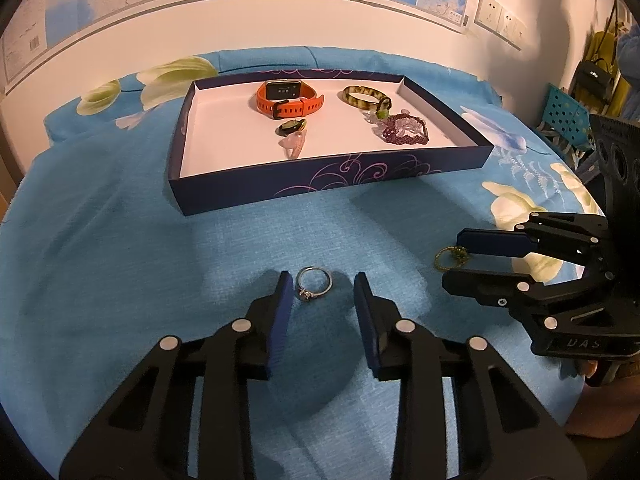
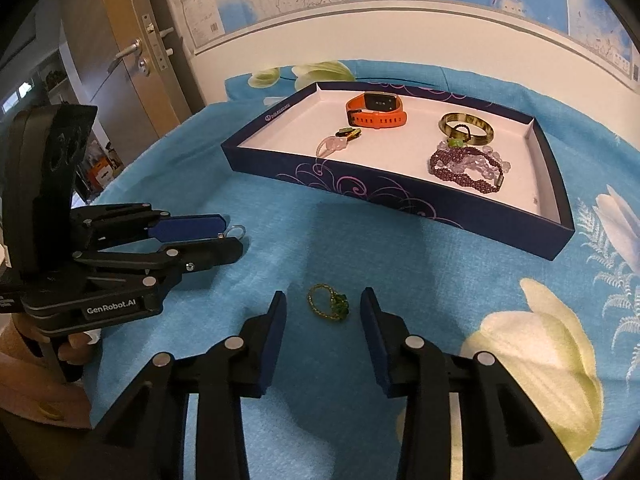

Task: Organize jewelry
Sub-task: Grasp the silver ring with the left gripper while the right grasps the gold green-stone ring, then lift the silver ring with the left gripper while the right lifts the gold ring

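Observation:
A silver ring (image 1: 313,284) lies on the blue cloth between the open fingers of my left gripper (image 1: 322,284), nearer the left finger. A gold ring with a green stone (image 2: 329,304) lies between the open fingers of my right gripper (image 2: 323,300). The dark blue tray (image 1: 256,184) holds an orange watch (image 1: 289,100), a mottled bangle (image 1: 362,96), a purple bead bracelet (image 1: 404,130), a dark green pendant (image 1: 291,126) and a pink stone (image 1: 295,145). The right gripper (image 1: 454,250) shows in the left wrist view around the gold ring (image 1: 448,258). The left gripper (image 2: 234,238) shows in the right wrist view.
The blue flowered cloth (image 1: 120,264) covers the table. A white wall with maps stands behind the tray. A door (image 2: 132,64) is at the far left in the right wrist view. Blue and yellow clutter (image 1: 572,108) stands at the far right.

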Demonstrator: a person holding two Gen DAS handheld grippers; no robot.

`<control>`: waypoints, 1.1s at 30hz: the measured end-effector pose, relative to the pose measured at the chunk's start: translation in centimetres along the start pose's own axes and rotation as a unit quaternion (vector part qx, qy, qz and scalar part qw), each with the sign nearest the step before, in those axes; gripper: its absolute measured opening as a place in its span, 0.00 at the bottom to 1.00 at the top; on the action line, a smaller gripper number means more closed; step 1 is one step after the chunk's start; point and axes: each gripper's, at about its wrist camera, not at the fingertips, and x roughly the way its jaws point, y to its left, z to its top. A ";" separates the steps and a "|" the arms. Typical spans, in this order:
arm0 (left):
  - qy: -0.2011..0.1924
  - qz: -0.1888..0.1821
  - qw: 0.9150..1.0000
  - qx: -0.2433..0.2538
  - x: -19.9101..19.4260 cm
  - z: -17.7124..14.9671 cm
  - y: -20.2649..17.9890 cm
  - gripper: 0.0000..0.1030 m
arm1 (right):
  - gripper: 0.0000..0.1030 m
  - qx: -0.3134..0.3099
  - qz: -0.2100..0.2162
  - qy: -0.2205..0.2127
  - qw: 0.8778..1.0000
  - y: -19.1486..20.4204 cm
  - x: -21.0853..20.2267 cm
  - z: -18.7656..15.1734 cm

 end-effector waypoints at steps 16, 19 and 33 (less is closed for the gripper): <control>0.000 0.007 1.000 0.000 0.0 -0.1 0.1 0.18 | 0.10 -0.004 -0.019 0.002 1.000 -0.2 -0.1 -0.1; 0.000 0.008 1.000 0.000 0.0 -0.1 0.1 0.18 | 0.09 -0.004 -0.017 0.001 1.000 -0.3 -0.1 -0.2; -0.006 0.002 1.000 -0.002 -0.4 -0.1 0.1 0.18 | 0.08 0.026 0.013 -0.014 0.999 -1.5 -1.1 -0.4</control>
